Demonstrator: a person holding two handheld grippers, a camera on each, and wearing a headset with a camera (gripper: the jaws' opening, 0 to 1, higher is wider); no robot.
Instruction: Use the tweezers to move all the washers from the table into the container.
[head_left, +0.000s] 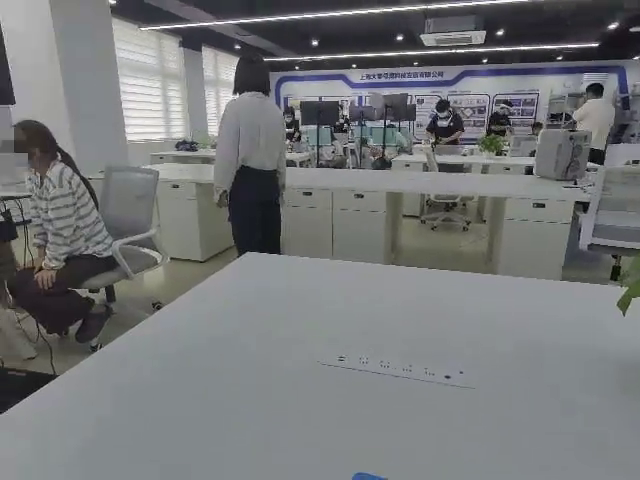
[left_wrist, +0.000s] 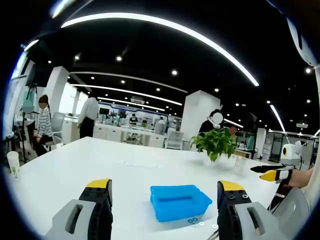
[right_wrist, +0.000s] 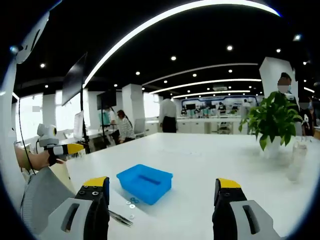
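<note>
Left gripper (left_wrist: 165, 185): wide, empty.
Right gripper (right_wrist: 161, 183): wide, empty.
Tweezers (right_wrist: 120, 217): lay beside washers (right_wrist: 131, 202), toward table's (right_wrist: 210, 160) near edge.
Step required: clamping tweezers mid-length, level.

The container (left_wrist: 179, 201) is bright blue; the table (left_wrist: 75, 165) is white. The left gripper (left_wrist: 165, 186) and right gripper (right_wrist: 162, 182) are grey with yellow tips and black inner faces. The plant (right_wrist: 274, 120) is green. A seated person (head_left: 62, 215) wears black-and-white stripes. A standing person (head_left: 250, 150) wears a white top and dark trousers.
</note>
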